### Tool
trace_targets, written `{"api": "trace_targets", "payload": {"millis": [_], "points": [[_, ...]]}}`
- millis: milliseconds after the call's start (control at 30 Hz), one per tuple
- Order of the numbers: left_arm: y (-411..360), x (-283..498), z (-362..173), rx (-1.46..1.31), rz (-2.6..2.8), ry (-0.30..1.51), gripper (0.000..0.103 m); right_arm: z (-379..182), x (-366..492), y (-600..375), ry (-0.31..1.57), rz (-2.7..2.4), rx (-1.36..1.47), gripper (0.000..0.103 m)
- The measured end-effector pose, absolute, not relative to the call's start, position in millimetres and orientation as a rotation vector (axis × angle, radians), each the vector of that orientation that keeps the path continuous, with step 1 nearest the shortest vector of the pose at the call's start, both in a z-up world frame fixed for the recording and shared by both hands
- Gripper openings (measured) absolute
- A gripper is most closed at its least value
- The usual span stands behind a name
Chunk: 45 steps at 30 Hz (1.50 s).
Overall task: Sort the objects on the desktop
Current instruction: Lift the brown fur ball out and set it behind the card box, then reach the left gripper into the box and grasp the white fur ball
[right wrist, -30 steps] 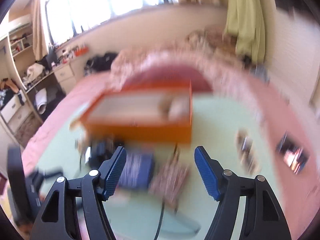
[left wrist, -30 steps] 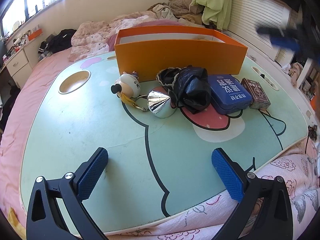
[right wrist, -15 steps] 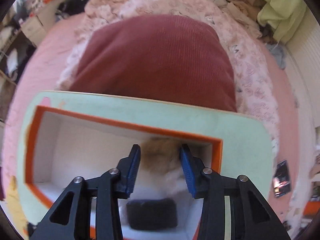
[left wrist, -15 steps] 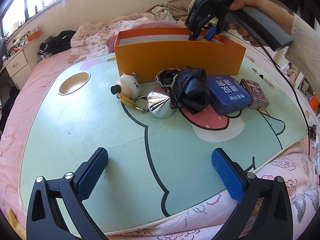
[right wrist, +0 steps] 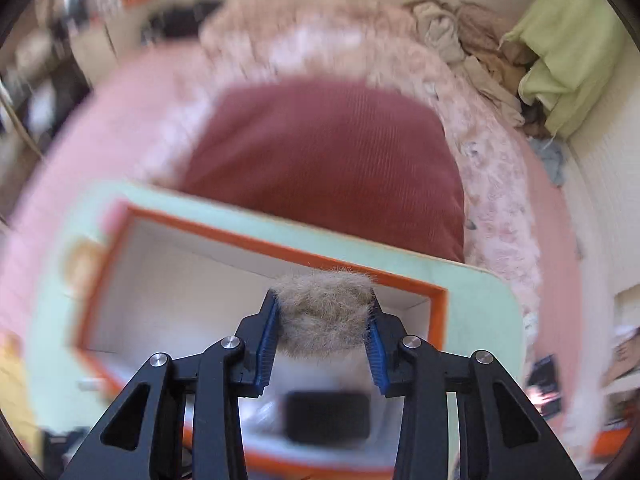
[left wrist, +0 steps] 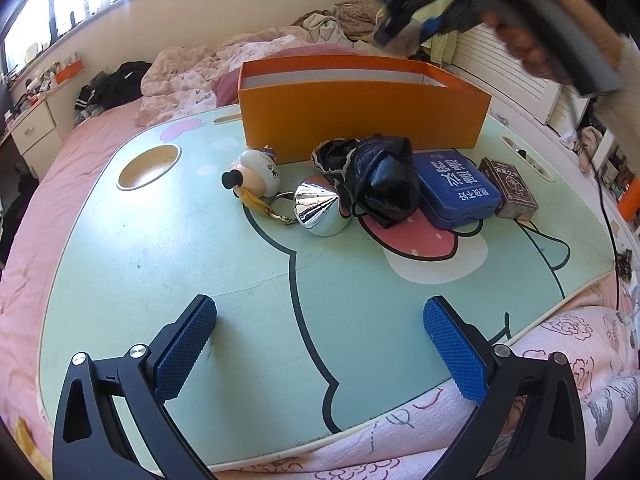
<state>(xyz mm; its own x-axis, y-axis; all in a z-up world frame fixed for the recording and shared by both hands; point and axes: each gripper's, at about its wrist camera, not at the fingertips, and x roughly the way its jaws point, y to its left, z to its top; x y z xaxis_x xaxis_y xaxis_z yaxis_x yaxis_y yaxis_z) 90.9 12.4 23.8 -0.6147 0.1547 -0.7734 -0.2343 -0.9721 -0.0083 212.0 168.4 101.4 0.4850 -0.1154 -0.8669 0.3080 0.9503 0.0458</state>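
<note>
The furry tan toy (right wrist: 324,314) sits clamped between the pads of the right gripper (right wrist: 323,332), whose jaws have just been closing on it, its long axis running crosswise from pad to pad, above the orange box (right wrist: 438,322). The left gripper (left wrist: 320,354) hovers over the table (left wrist: 160,248), jaws wide and empty.

Blue tin (left wrist: 458,188) on the table (left wrist: 168,264): large white Chinese characters on the lid, upside down from the left wrist view (not sharp enough to read reliably). Brown card box (left wrist: 507,189) beside it: small print and a spade emblem, wording illegible. Round figurine (left wrist: 256,173): tiny dark mark, unreadable.
</note>
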Motion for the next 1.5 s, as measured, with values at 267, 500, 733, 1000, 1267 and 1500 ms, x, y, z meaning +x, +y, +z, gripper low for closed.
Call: {"api": "trace_targets", "payload": {"millis": [267, 500, 733, 1000, 1267, 1500], "points": [[12.8, 90.4, 23.7, -1.253, 2.639, 0.139, 0.103, 84.7, 128.4, 211.1, 1.080, -0.167, 0.247, 0.039], [12.6, 90.8, 23.7, -1.251, 2.639, 0.138, 0.103, 51.5, 105.6, 216.5, 0.956, -0.275, 0.257, 0.054], [12.0, 92.7, 23.8, -1.251, 2.640, 0.137, 0.103, 55.5, 44.9, 242.7, 0.788, -0.361, 0.256, 0.084], [10.9, 94.0, 23.9, -1.255, 2.641, 0.138, 0.103, 5.9, 29.8, 261.2, 0.928, -0.427, 0.205, 0.092], [9.5, 95.9, 24.7, -1.256, 2.644, 0.139, 0.103, -4.2, 31.4, 259.9, 0.943, -0.414, 0.194, 0.103], [8.7, 95.5, 25.2, -1.256, 2.648, 0.136, 0.103, -4.3, 30.9, 259.7, 0.942, -0.424, 0.199, 0.103]]}}
